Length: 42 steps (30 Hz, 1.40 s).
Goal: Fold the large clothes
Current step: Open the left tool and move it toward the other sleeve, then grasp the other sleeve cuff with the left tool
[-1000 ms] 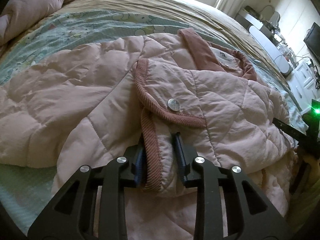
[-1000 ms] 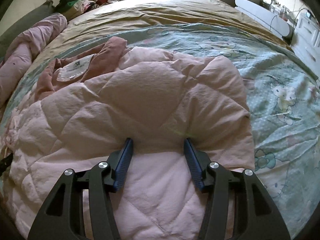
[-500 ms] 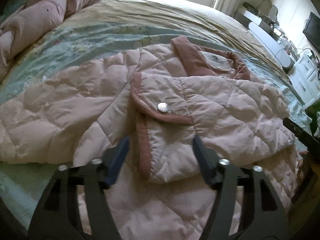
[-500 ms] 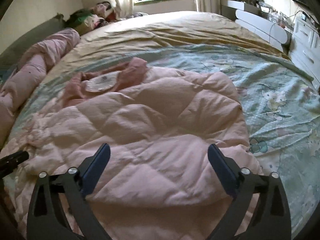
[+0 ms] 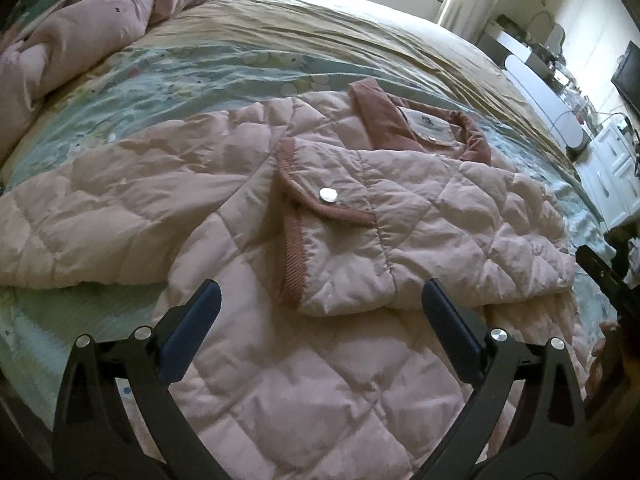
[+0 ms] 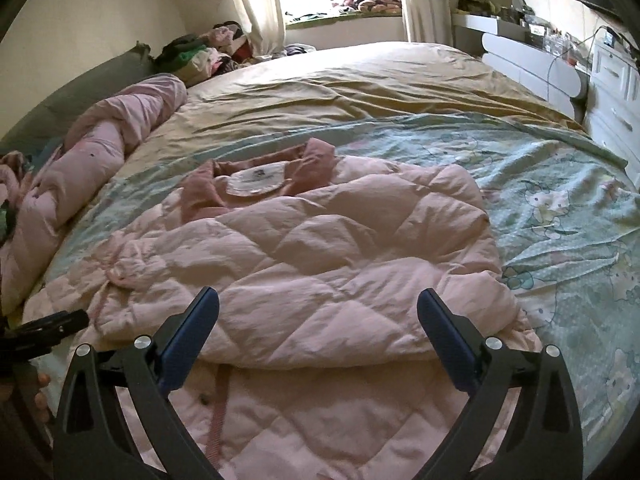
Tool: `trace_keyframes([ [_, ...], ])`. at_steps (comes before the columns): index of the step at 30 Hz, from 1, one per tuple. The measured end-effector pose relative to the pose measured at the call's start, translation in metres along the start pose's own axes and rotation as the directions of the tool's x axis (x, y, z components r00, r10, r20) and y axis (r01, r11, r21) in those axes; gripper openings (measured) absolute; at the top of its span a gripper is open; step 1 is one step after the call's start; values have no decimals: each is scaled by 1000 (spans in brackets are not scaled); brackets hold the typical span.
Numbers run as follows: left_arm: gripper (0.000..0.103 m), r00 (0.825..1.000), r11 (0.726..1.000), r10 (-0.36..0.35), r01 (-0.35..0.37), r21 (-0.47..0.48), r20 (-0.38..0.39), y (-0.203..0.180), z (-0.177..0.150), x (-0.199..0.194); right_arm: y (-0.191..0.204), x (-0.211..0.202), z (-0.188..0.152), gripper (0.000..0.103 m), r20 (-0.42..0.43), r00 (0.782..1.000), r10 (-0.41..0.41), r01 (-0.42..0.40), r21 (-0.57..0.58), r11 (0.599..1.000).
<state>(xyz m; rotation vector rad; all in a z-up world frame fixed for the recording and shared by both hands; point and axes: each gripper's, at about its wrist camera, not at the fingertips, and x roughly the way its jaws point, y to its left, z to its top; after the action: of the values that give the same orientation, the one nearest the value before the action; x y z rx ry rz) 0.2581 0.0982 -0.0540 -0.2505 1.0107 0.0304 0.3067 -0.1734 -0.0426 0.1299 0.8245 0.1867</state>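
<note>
A pink quilted jacket (image 5: 304, 360) lies flat on the bed, collar (image 5: 404, 128) at the far end. One sleeve is folded across the body; its cuff (image 5: 320, 240) with a silver snap lies just ahead of my left gripper (image 5: 318, 312). That gripper is open and empty, above the jacket's lower body. In the right wrist view the same jacket (image 6: 320, 264) shows the folded sleeve across its middle. My right gripper (image 6: 318, 316) is open and empty, just short of the fold's near edge. The left sleeve (image 5: 100, 216) still stretches out sideways.
The bed carries a green cartoon-print sheet (image 6: 560, 200) and a tan cover (image 6: 360, 84). A rolled pink quilt (image 6: 104, 148) lies along the left side. White drawers (image 6: 616, 92) stand to the right. A clothes pile (image 6: 200, 52) sits near the window.
My left gripper let go of the sleeve cuff and opened wide. My right gripper also released the jacket and opened. Both pulled back and up from the garment.
</note>
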Motion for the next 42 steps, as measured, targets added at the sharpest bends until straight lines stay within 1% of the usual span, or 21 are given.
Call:
trace_keyframes([
  [7, 94, 999, 999, 24, -23, -30, 35, 16, -6, -20, 27, -16, 1, 99, 22, 1000, 8, -7, -36, 999],
  [13, 94, 998, 998, 32, -29, -63, 55, 36, -10, -34, 52, -26, 2, 99, 33, 999, 40, -38, -64, 997],
  [23, 94, 993, 990, 68, -55, -133, 94, 76, -16, -57, 108, -39, 3, 99, 49, 995, 89, -81, -140, 987],
  [28, 94, 991, 981, 84, -65, -183, 102, 99, -21, -64, 135, -41, 4, 99, 52, 992, 116, -105, -173, 979],
  [38, 94, 985, 965, 129, -100, -241, 110, 138, -34, -68, 193, -36, 3, 99, 36, 985, 170, -157, -240, 958],
  [42, 94, 980, 958, 165, -131, -256, 115, 154, -37, -69, 214, -32, 2, 99, 29, 981, 190, -176, -263, 949],
])
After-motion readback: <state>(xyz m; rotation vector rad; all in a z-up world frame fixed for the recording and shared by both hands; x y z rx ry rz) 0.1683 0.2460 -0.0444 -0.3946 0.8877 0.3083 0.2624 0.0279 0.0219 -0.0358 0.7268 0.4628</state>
